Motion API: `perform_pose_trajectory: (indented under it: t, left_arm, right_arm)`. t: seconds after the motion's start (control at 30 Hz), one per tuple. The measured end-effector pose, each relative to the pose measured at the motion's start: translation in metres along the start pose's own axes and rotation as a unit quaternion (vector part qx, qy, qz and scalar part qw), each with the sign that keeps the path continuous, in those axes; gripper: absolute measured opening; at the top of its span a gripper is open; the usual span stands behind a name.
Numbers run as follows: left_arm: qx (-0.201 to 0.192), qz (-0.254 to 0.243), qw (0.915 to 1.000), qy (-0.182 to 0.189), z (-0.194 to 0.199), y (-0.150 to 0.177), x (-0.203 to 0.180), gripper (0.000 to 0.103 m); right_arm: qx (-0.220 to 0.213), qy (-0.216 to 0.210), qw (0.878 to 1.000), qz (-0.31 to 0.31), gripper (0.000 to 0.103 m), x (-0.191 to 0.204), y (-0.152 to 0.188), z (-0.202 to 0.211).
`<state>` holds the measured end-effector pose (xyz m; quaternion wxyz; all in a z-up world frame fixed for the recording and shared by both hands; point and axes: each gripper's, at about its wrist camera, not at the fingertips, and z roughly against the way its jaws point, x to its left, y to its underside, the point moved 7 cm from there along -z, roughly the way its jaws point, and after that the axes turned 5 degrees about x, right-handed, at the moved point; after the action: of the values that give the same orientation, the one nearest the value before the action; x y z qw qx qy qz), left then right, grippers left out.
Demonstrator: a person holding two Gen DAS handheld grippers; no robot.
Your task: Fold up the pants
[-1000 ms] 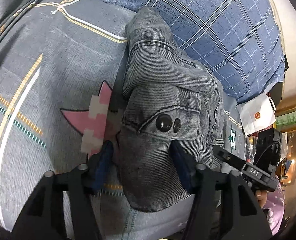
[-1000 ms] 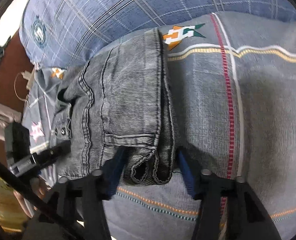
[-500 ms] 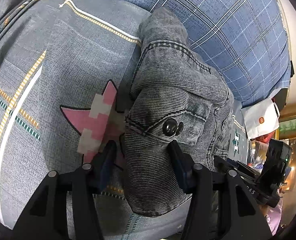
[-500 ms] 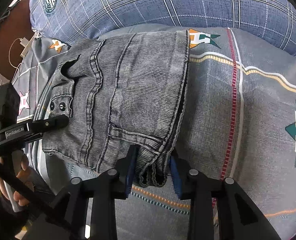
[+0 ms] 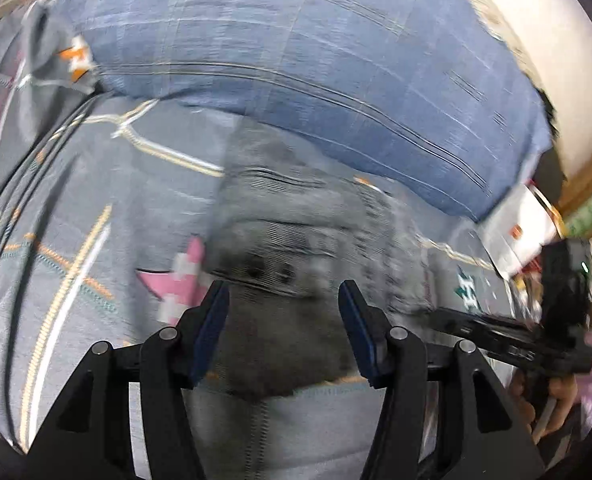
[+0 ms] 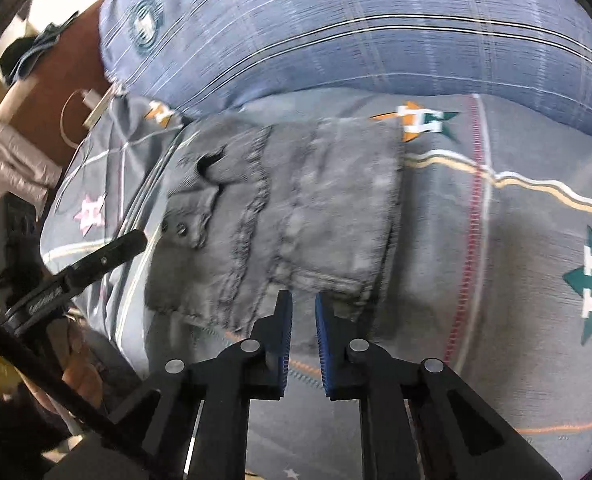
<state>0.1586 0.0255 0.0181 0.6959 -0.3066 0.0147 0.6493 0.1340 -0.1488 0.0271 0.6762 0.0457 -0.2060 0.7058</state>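
The grey denim pants (image 6: 296, 216) lie folded into a compact bundle on the grey patterned bedsheet (image 6: 515, 260). In the left wrist view the pants (image 5: 296, 240) are blurred, with the two waist buttons facing me. My left gripper (image 5: 282, 292) is open and empty, its blue pads on either side of the bundle's near edge, apart from it. My right gripper (image 6: 303, 300) is nearly closed and empty, just short of the bundle's near hem. The left gripper (image 6: 108, 256) also shows in the right wrist view and the right gripper (image 5: 495, 328) in the left wrist view.
A blue plaid pillow (image 6: 355, 32) lies behind the pants. A white paper bag (image 5: 523, 228) stands at the right. A brown headboard with a white charger cable (image 6: 84, 108) is at the far left. Both views are motion-blurred.
Both grippers have let go of the pants and pulled back toward me. The right gripper's jaws have closed to a narrow gap. The pants stay folded on the bed.
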Motion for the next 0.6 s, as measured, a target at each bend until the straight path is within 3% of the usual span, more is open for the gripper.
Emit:
perform_pose_trajectory:
  t: [0.13, 0.23, 0.33, 0.43, 0.47, 0.57, 0.6]
  left_arm:
    - [0.059, -0.040, 0.9971, -0.024, -0.030, 0.017, -0.014, 0.055]
    - [0.073, -0.057, 0.9942, -0.055, -0.045, 0.021, -0.012, 0.055]
    - [0.061, -0.045, 0.9964, -0.040, -0.037, 0.018, -0.012, 0.056]
    - [0.048, -0.015, 0.9987, 0.011, -0.027, 0.010, -0.011, 0.056]
    - [0.044, -0.008, 0.9988, 0.020, -0.025, 0.007, -0.011, 0.056]
    - [0.024, 0.012, 0.9992, 0.030, -0.014, -0.010, -0.006, 0.059]
    - [0.012, 0.024, 0.9992, 0.031, -0.011, -0.021, 0.000, 0.065]
  right_arm:
    - [0.044, 0.058, 0.997, -0.006, 0.003, -0.013, 0.003, -0.032]
    - [0.054, 0.050, 0.997, -0.007, 0.002, -0.013, 0.004, -0.039]
    - [0.034, 0.026, 0.999, 0.010, 0.017, -0.001, -0.001, -0.025]
    - [0.002, -0.015, 1.000, -0.002, 0.050, -0.001, -0.008, -0.009]
    - [-0.017, -0.027, 0.999, -0.011, 0.057, -0.004, -0.013, -0.001]
    - [-0.054, -0.049, 0.996, -0.045, 0.059, -0.016, -0.024, 0.010]
    - [-0.064, -0.055, 0.995, -0.061, 0.060, -0.023, -0.028, 0.012]
